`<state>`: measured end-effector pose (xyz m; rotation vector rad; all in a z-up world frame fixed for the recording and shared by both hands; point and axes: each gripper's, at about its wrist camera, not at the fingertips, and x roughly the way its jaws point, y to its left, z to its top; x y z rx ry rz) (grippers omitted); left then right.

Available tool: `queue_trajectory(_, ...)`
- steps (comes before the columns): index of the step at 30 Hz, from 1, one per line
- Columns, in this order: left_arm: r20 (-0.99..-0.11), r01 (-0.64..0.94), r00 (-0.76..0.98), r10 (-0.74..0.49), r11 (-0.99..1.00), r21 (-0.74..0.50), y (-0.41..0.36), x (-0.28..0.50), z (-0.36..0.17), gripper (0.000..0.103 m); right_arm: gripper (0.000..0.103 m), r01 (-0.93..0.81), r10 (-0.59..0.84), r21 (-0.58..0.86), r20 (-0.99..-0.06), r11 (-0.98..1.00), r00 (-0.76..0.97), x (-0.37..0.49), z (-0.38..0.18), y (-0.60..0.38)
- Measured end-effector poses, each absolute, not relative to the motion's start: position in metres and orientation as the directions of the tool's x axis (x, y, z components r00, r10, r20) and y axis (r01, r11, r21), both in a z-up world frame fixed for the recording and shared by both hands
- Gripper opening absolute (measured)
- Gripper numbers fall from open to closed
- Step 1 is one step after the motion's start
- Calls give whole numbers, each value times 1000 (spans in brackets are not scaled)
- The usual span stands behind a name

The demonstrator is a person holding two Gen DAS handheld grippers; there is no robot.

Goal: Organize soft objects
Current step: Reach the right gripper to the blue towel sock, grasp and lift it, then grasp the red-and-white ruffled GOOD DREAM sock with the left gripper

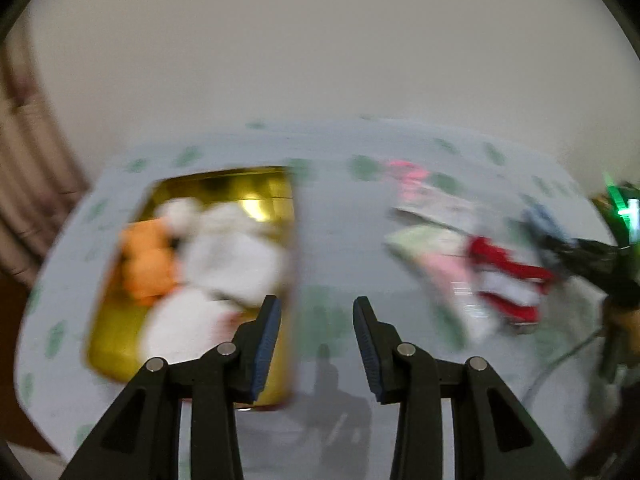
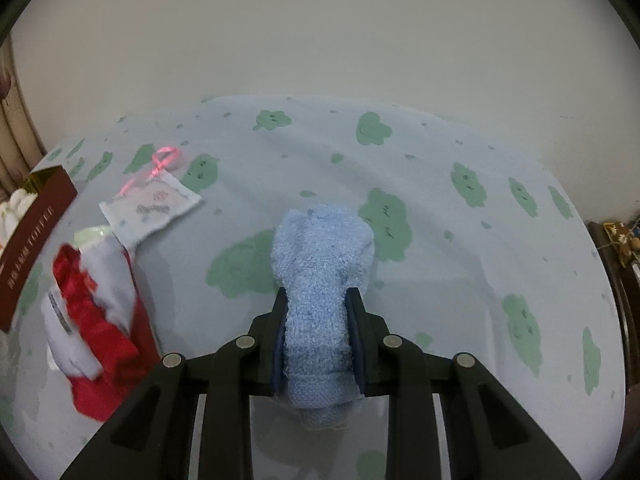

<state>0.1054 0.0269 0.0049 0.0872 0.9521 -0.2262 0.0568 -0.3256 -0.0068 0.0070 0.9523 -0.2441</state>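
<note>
Pale cloth (image 2: 420, 208) with green blobs covers our tabletop; box (image 2: 36, 240) lettering unreadable. Our right hand-held gripper (image 2: 316, 312) clamps a blue towel (image 2: 320, 256); left hand-held gripper (image 1: 316, 320) stands apart, empty.

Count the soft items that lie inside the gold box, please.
3: an orange item at the box's left, a white one beside it, another white one nearer the camera. Blur may hide more.

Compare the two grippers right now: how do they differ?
The right gripper is shut on a rolled blue towel; the left gripper is open with nothing between its pads. The right one's view is sharp, over bare tablecloth; the left one's is blurred, beside the gold box. Both have black fingers with blue pads.
</note>
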Motion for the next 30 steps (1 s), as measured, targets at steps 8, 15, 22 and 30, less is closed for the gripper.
queue_trajectory(8, -859, 380, 373, -351, 902, -204, -59, 127, -2, 38, 25, 215, -201, -91, -795, 972, 572, 48, -16, -331)
queue_trajectory(15, -880, 381, 298, -370, 891, -246, -98, 153, -16, 38, 26, 214, -197, -86, -790, 973, 581, 47, -21, -331)
queue_trajectory(22, -895, 345, 254, -367, 899, -271, -118, 170, -37, 38, 30, 209, -186, -76, -794, 975, 578, 48, -22, -332)
queue_trajectory(30, -904, 404, 221, -367, 878, -258, -155, 161, -45, 38, 34, 206, -172, -62, -799, 977, 577, 49, -23, -332)
